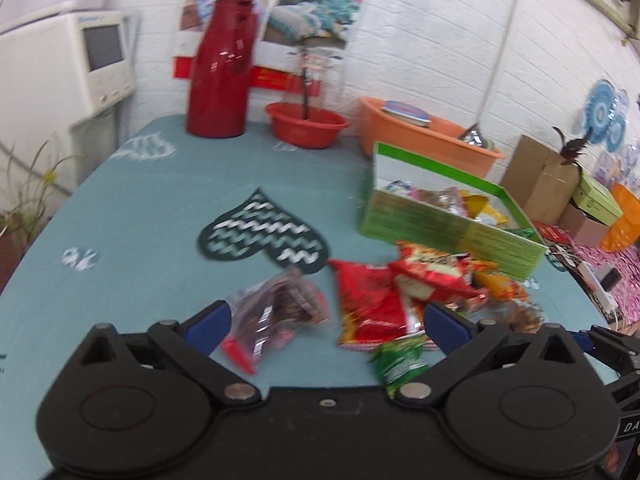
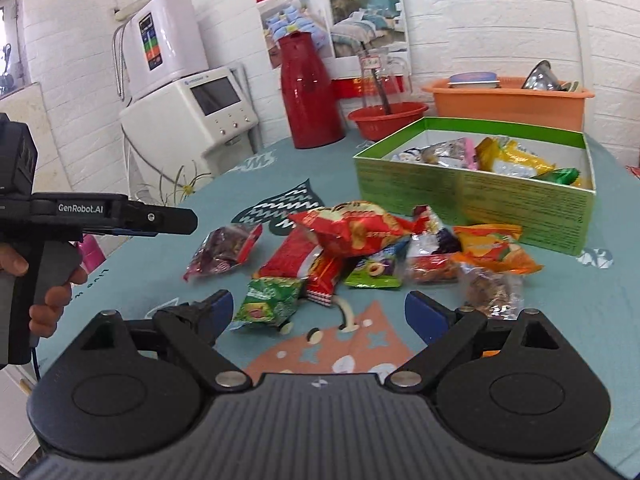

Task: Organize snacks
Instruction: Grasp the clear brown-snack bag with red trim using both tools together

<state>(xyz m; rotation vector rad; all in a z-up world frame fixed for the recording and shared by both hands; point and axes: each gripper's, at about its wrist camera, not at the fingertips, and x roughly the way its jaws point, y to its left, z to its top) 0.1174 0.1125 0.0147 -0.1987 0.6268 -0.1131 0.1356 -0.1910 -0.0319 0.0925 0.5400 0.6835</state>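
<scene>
A pile of snack packets (image 2: 360, 248) lies on the teal tablecloth in front of a green box (image 2: 472, 196) that holds several packets. The pile also shows in the left wrist view (image 1: 400, 300), with the green box (image 1: 452, 232) behind it. My left gripper (image 1: 326, 322) is open and empty, just above a dark red packet (image 1: 276, 312) and a flat red packet (image 1: 368, 308). My right gripper (image 2: 320, 312) is open and empty, hovering near a small green packet (image 2: 268, 304). The left gripper's body (image 2: 120, 216) shows at the left of the right wrist view.
A red thermos (image 2: 310, 96), a red basin (image 2: 386, 118) and an orange tub (image 2: 508, 102) stand at the table's back by the white brick wall. A white appliance (image 2: 192, 116) stands left of the table. Cardboard boxes (image 1: 540, 176) sit at the right.
</scene>
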